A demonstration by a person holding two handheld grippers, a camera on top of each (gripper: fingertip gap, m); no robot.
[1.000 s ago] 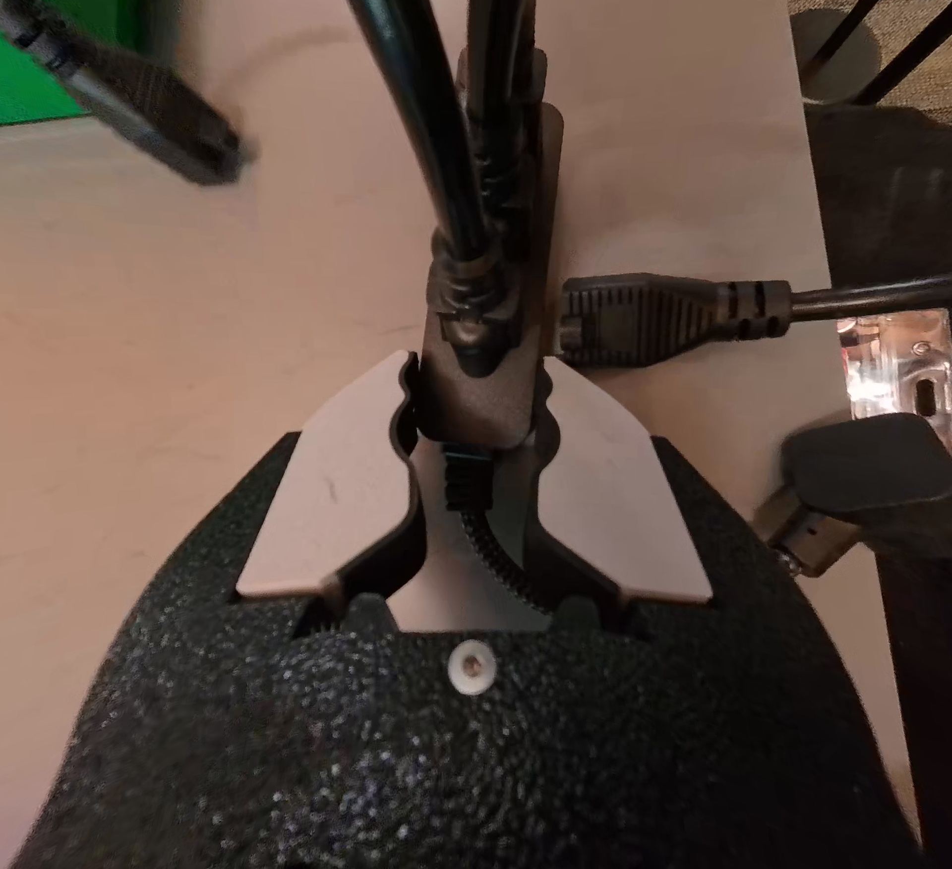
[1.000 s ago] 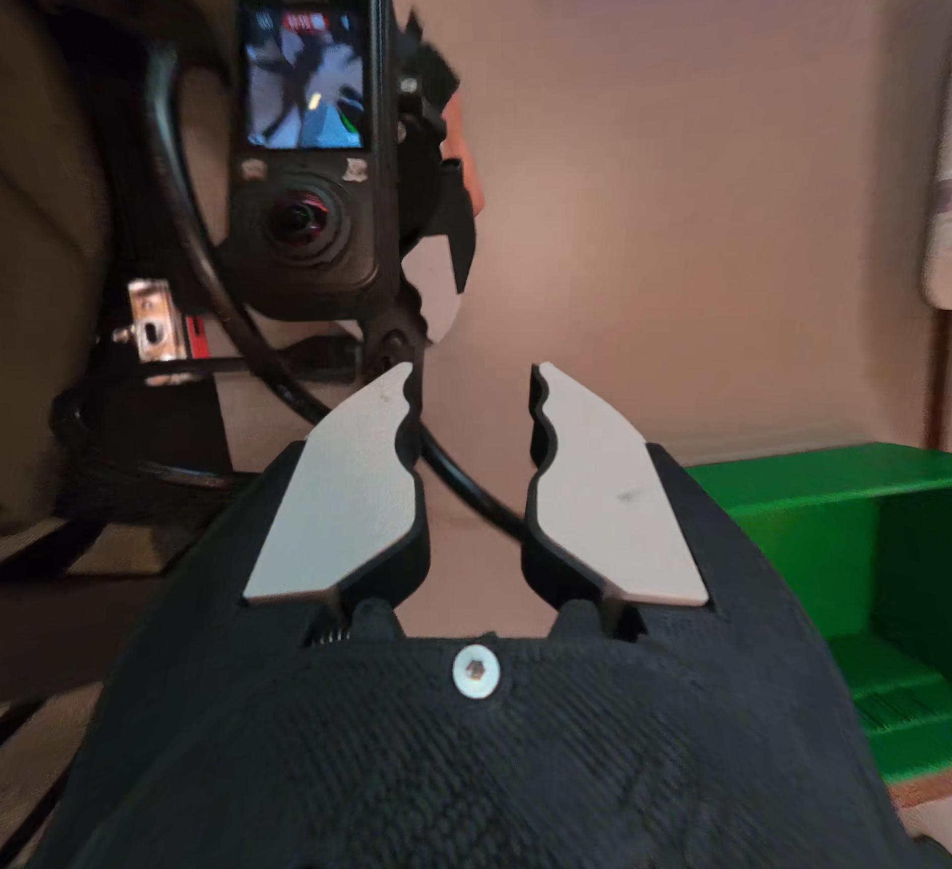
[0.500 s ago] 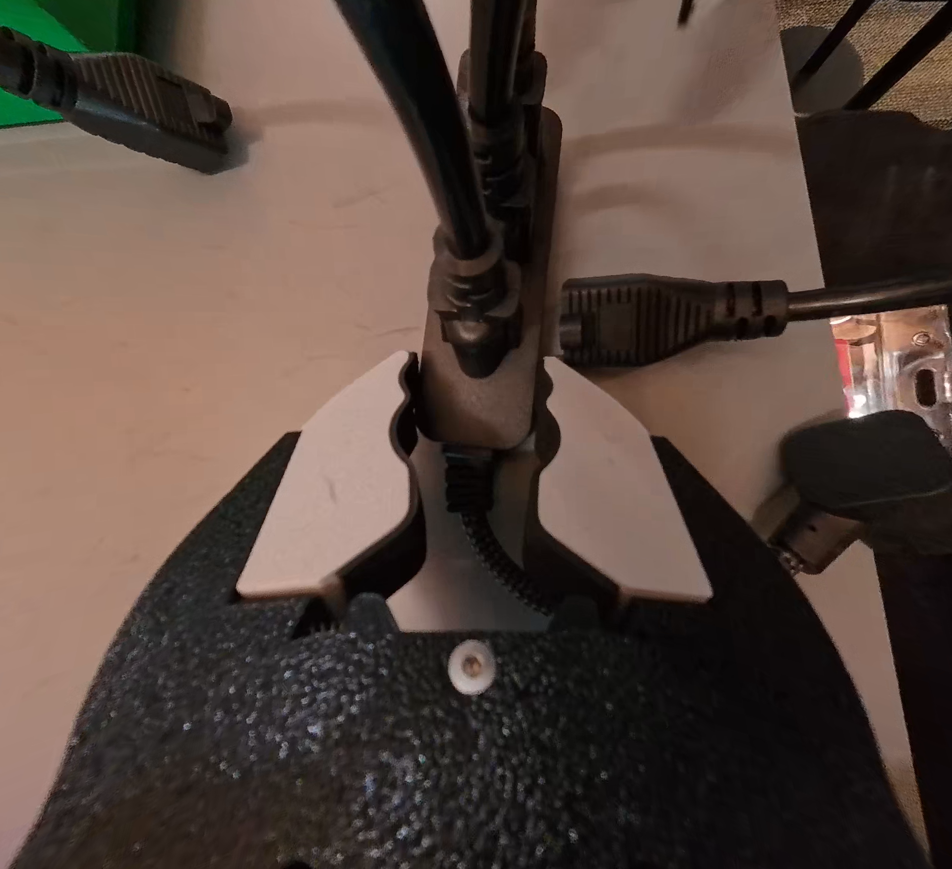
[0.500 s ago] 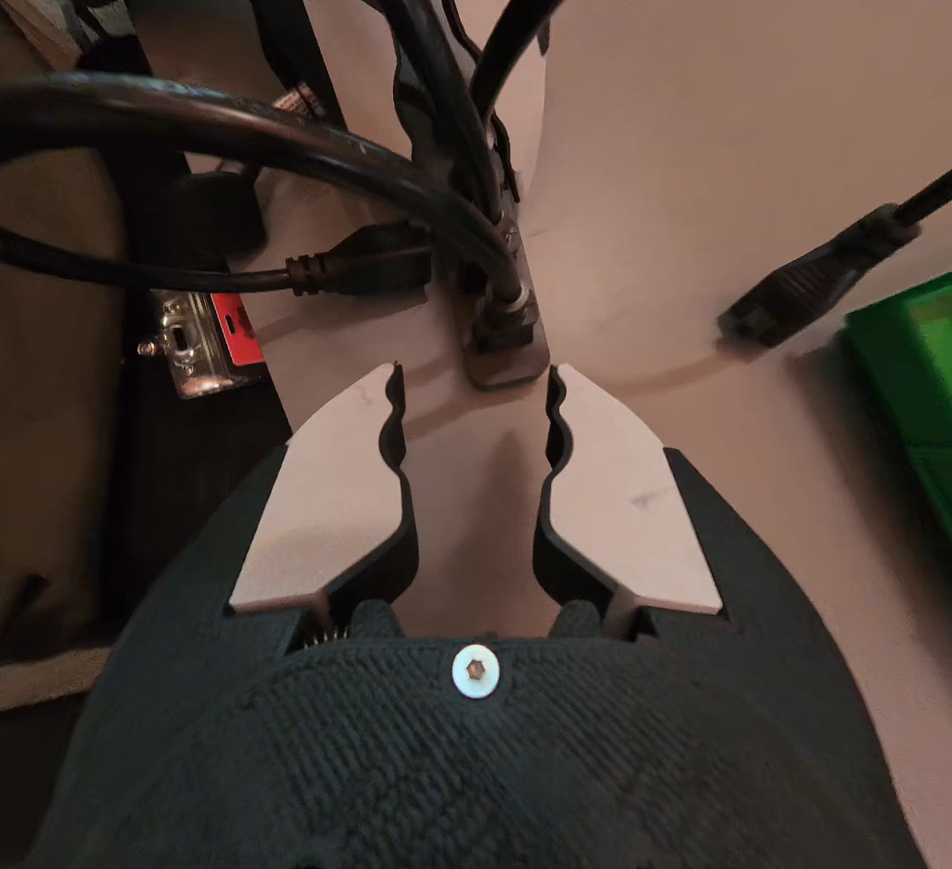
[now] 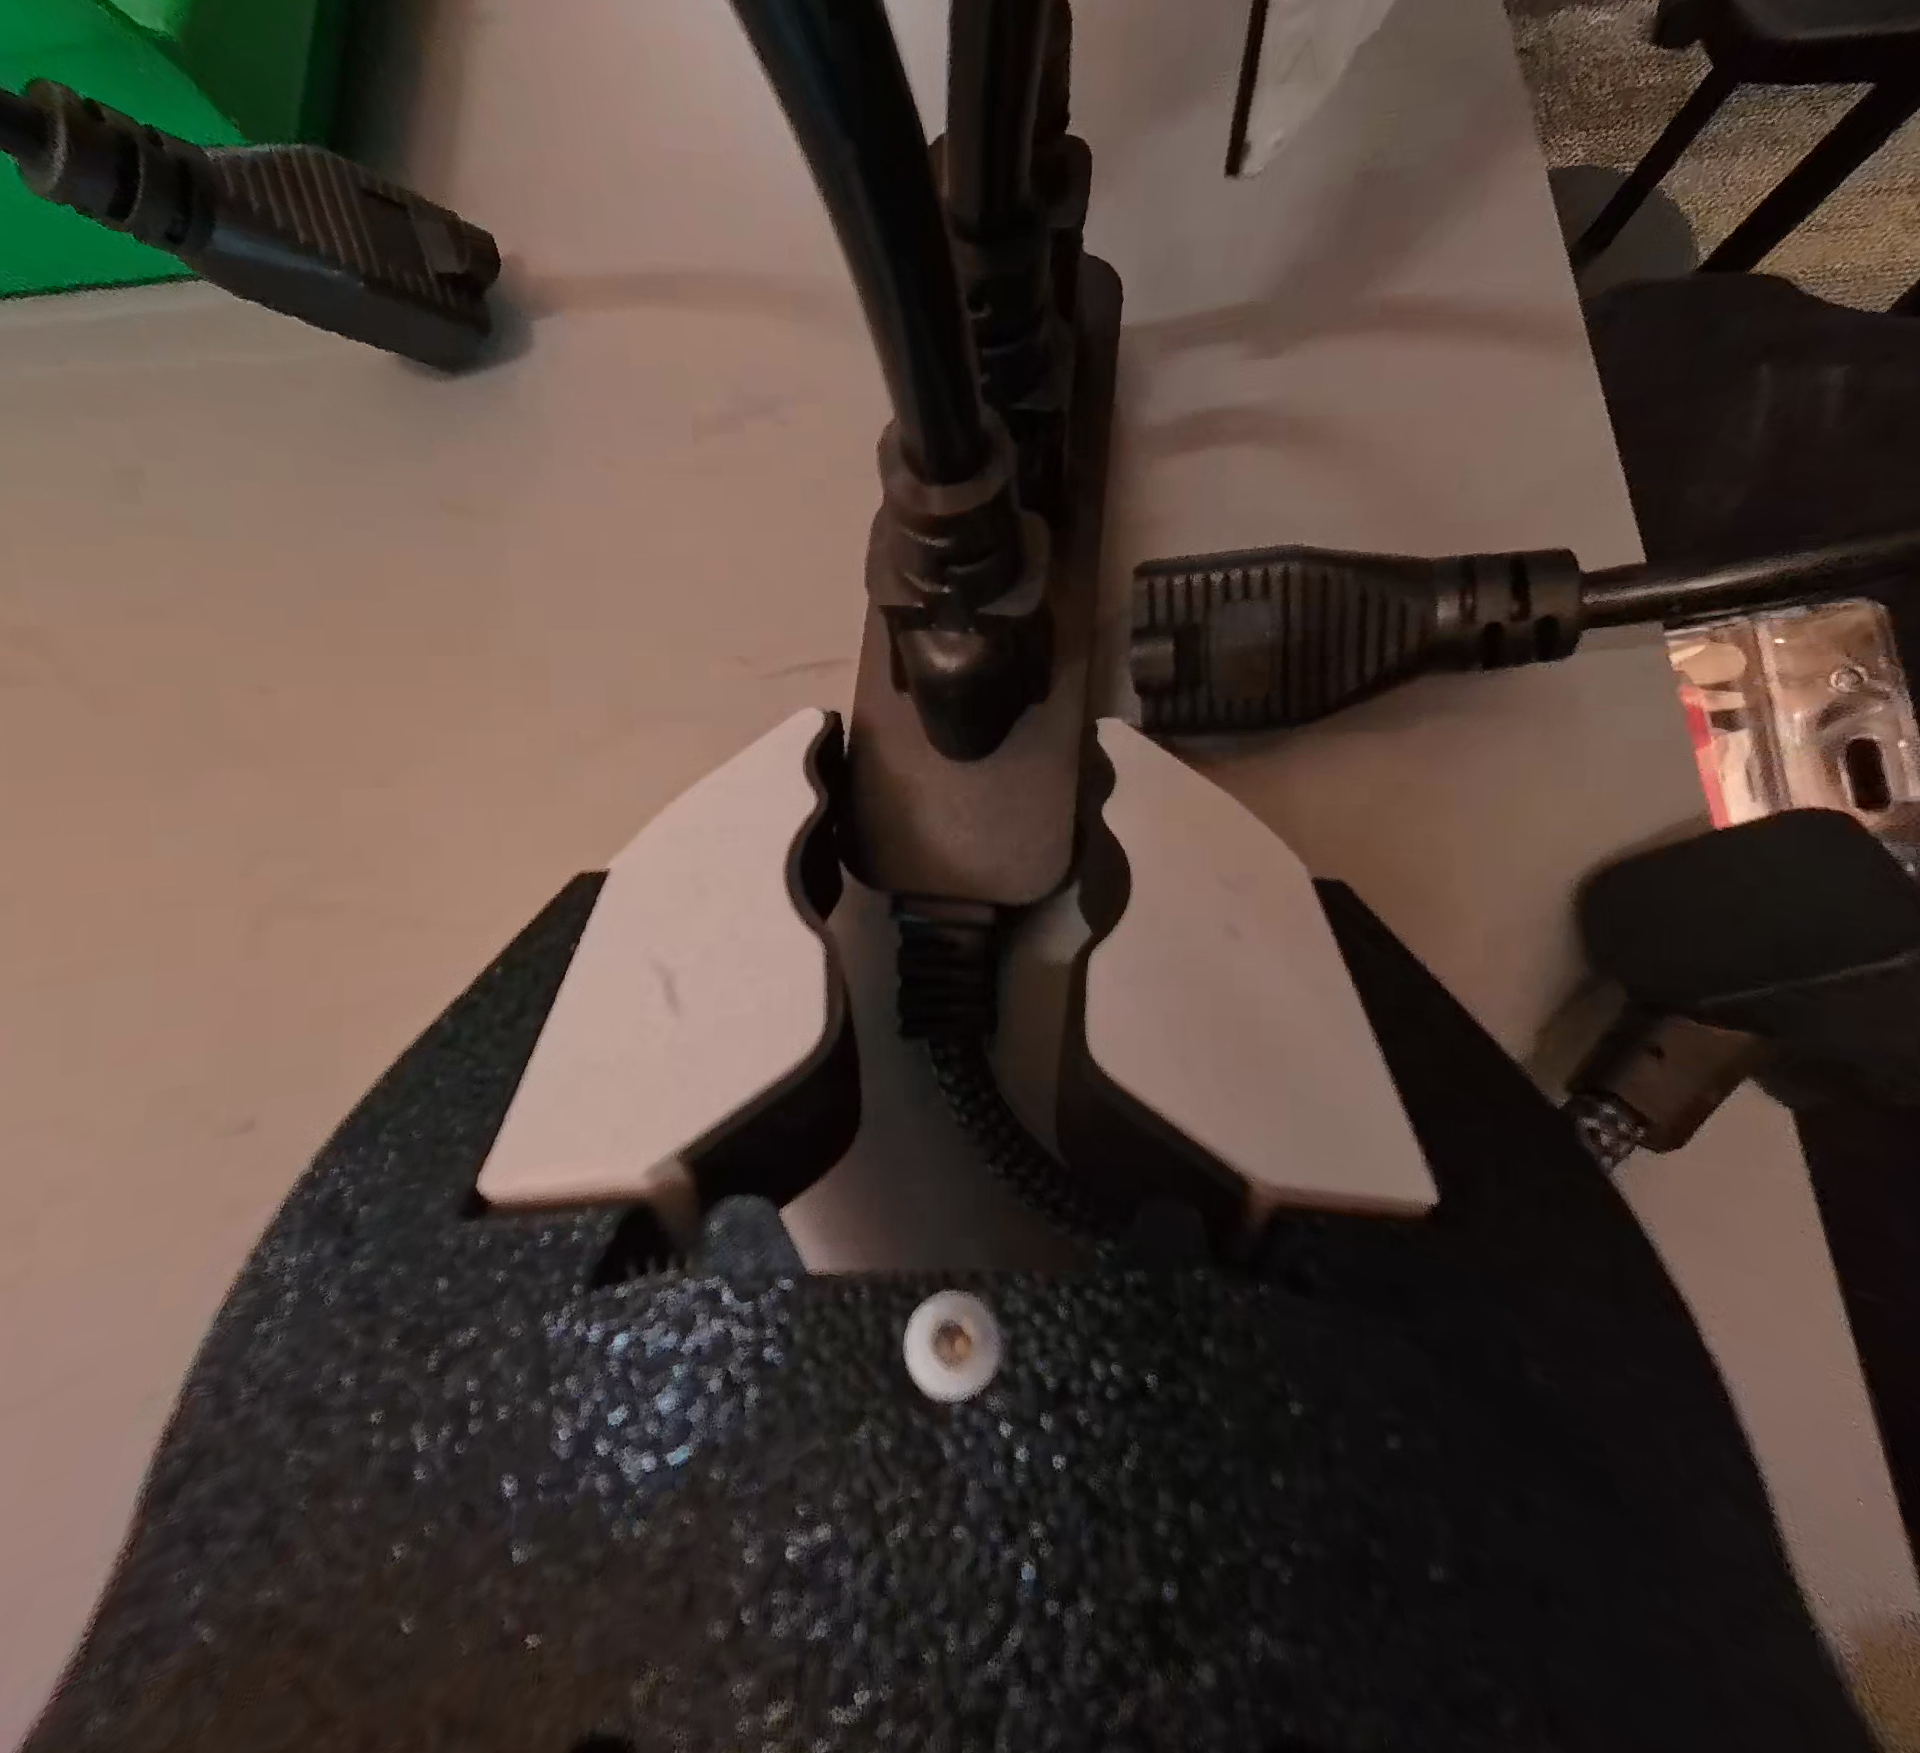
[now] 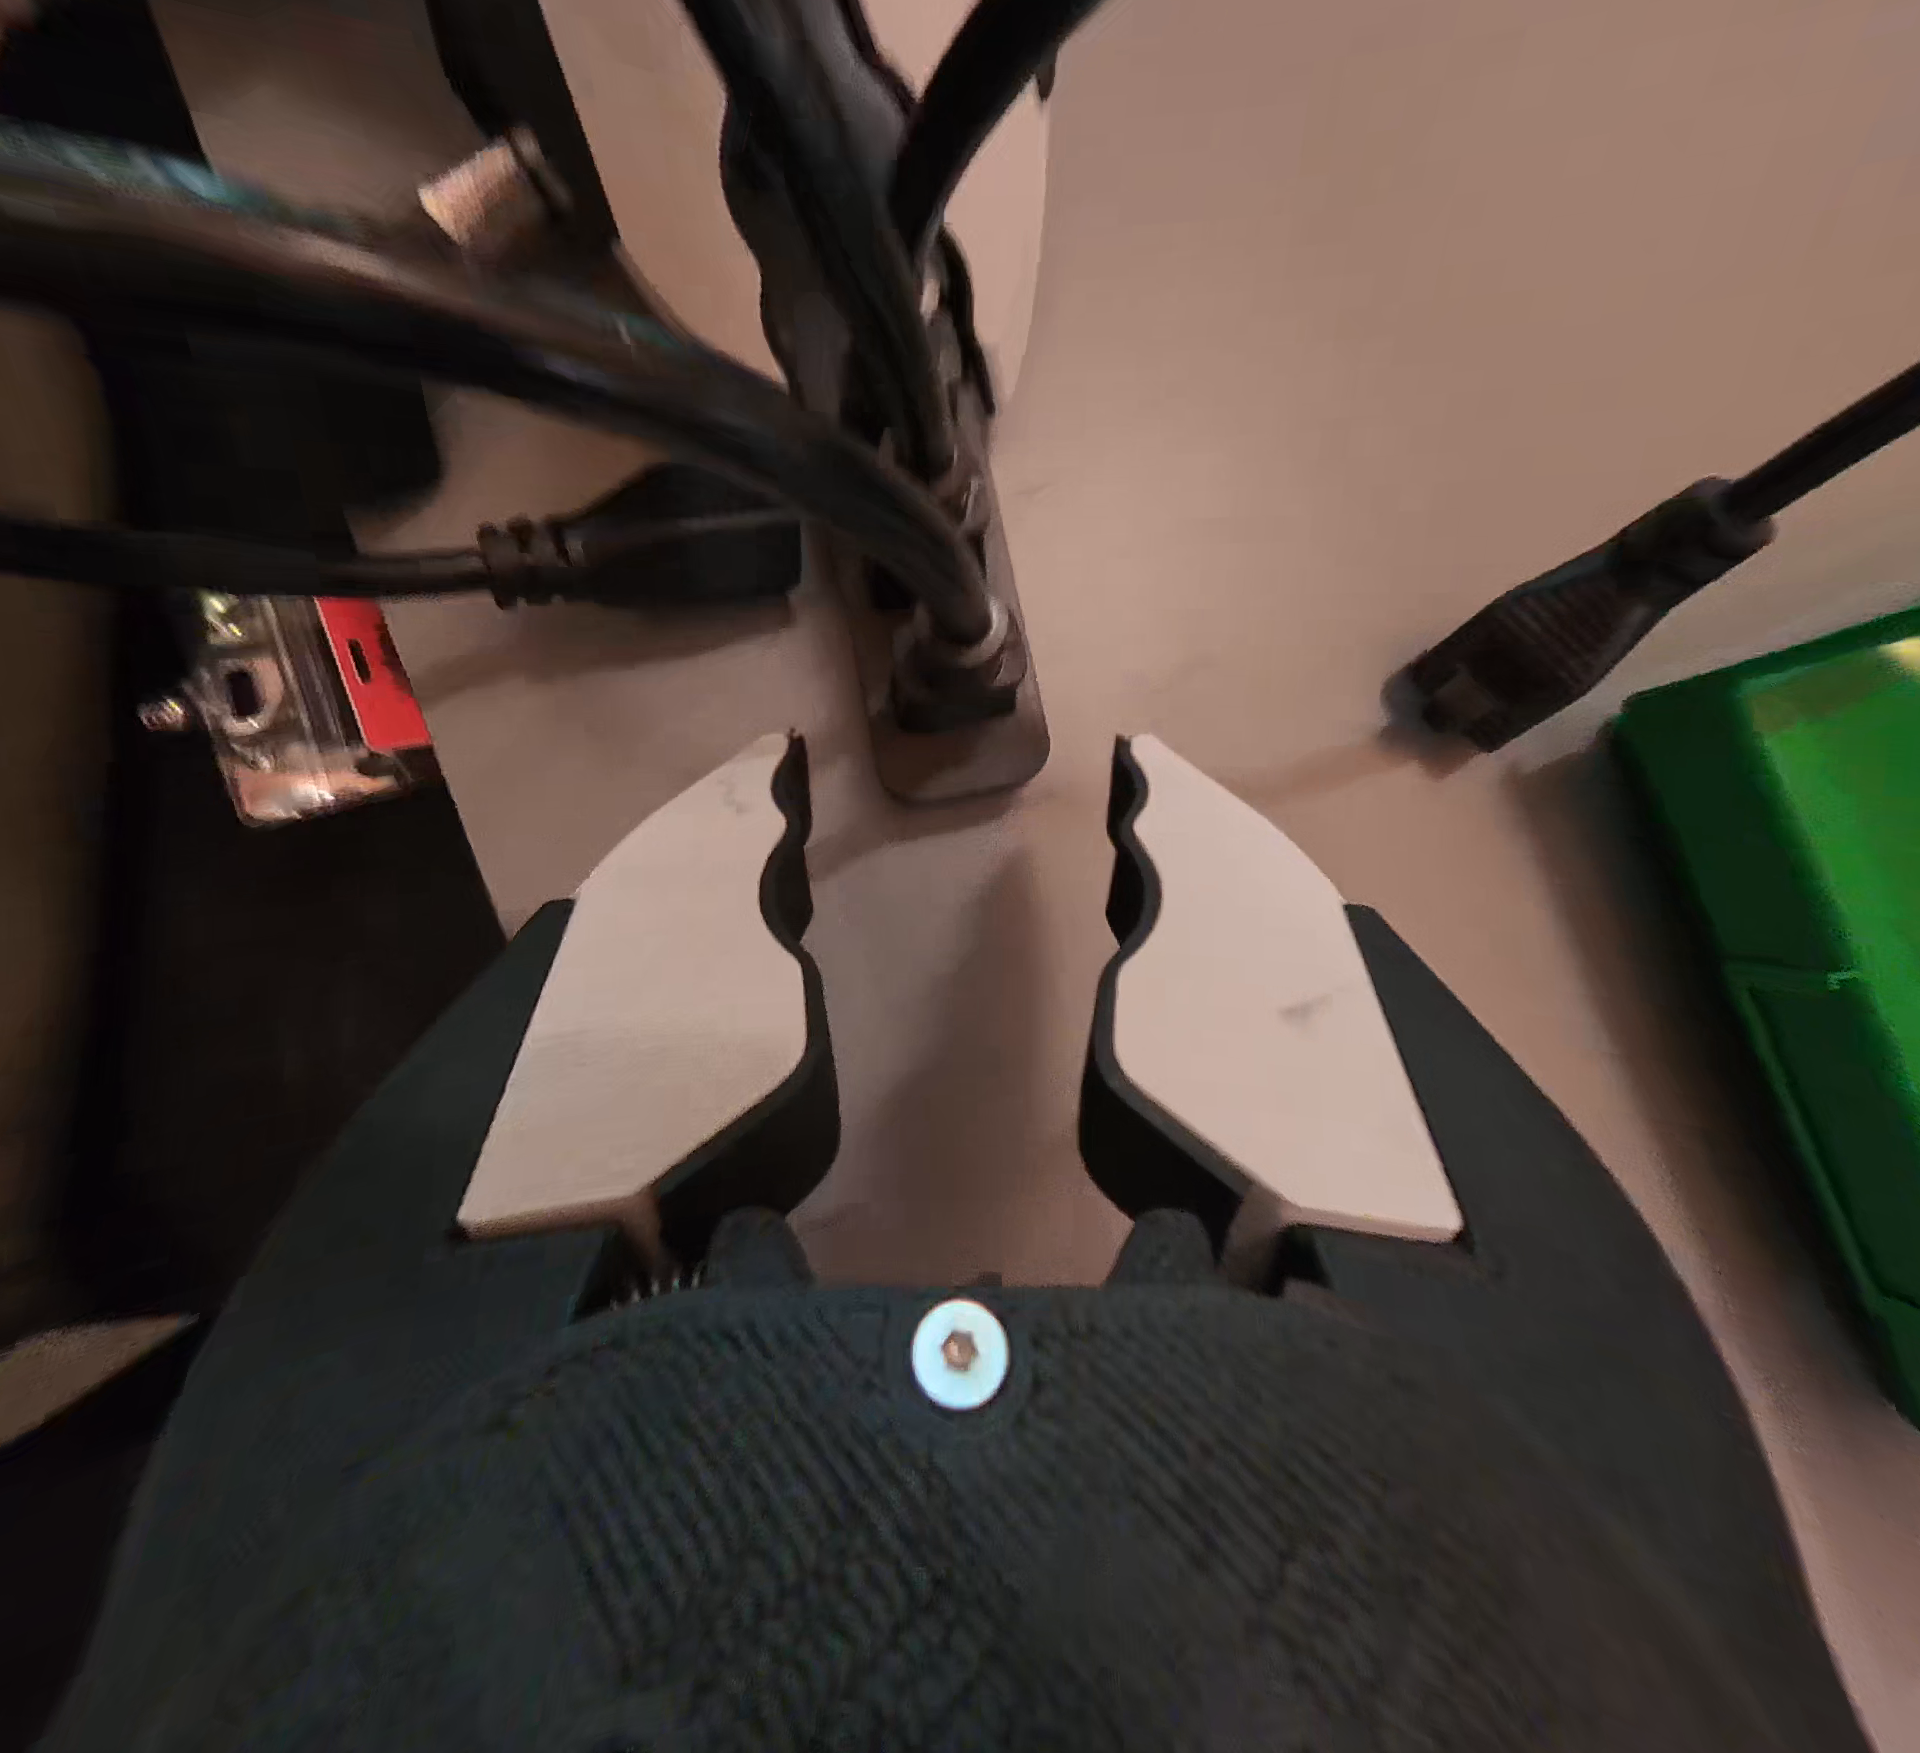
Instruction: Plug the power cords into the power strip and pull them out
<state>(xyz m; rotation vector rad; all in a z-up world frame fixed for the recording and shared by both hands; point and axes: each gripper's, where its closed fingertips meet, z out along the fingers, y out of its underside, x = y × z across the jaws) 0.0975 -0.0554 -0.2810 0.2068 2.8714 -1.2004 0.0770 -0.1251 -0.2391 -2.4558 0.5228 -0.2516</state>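
Note:
A grey power strip (image 5: 966,820) lies on the pale table (image 5: 416,768) with several black power cords (image 5: 894,145) plugged into it, the nearest plug (image 5: 956,664) close to my fingers. My left gripper (image 5: 961,737) is shut on the strip's near end, where its braided cable (image 5: 987,1111) comes out. In the right wrist view the strip's other end (image 6: 935,768) lies just ahead of my right gripper (image 6: 958,753), which is open and empty, with a plug (image 6: 951,664) right behind that end. Two loose cord connectors (image 5: 343,249) (image 5: 1299,643) lie either side of the strip.
A green bin (image 5: 156,41) stands at the far left, and at the right in the right wrist view (image 6: 1787,872). A clear and red package (image 6: 312,706) and a black-and-metal object (image 5: 1766,955) sit at the table's edge. Chair legs (image 5: 1714,93) stand beyond it. One gripper's finger ends stand about 9 centimeters off the other's.
My right gripper has swung from facing the other gripper's camera down to the strip's end, come closer and opened wider. The loose connector by the bin has come to rest. My left gripper's hold is unchanged.

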